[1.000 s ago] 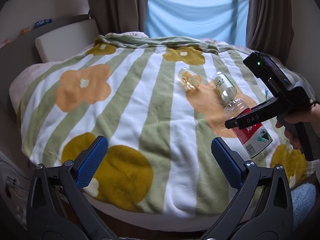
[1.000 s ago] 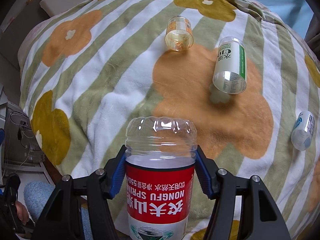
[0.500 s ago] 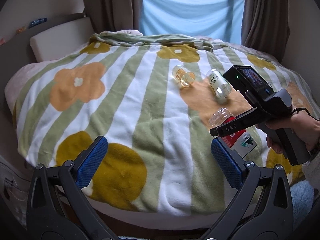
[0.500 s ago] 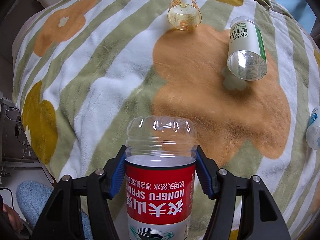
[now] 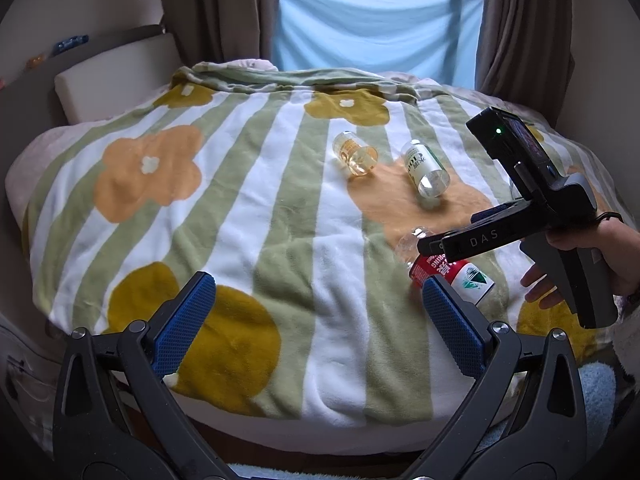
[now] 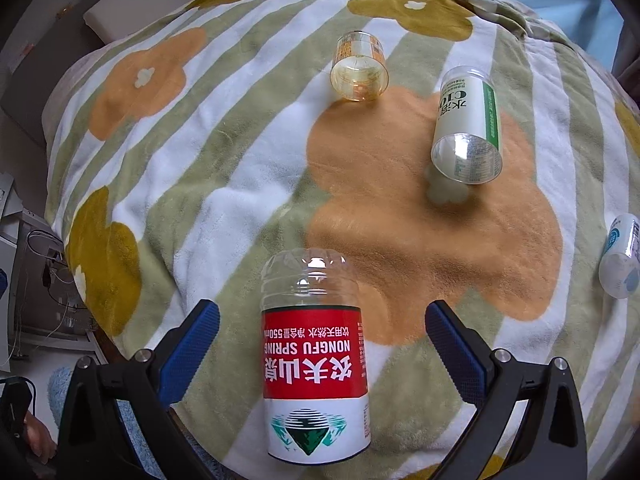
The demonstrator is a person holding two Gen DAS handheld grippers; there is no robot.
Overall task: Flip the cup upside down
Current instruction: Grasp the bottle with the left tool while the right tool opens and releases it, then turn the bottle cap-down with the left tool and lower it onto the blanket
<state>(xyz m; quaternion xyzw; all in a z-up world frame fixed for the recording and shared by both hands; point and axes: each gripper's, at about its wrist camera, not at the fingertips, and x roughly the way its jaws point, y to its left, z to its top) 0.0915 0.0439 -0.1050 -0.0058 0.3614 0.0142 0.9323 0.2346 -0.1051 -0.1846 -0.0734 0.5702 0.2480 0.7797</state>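
Note:
A clear plastic cup with a red Nongfu Spring label [image 6: 314,356] rests on the flowered blanket [image 6: 224,152]. Its clear ribbed base points away from the right wrist camera, and the label text reads upside down. My right gripper [image 6: 322,316] is open, with blue pads on either side of the cup and gaps on both sides. In the left wrist view the same cup [image 5: 450,272] leans under the right gripper [image 5: 440,248], which a hand [image 5: 592,248] holds. My left gripper [image 5: 316,284] is open over the blanket's near edge, holding nothing.
An amber cup [image 6: 360,70] and a white cup with a green label [image 6: 468,128] lie on their sides farther back on the bed. A white and blue cup [image 6: 620,256] lies at the right edge. Curtains and a window stand behind the bed.
The right gripper's jaws have opened and let go of the red-label cup, which now rests on the blanket. The left gripper stays open and has barely moved.

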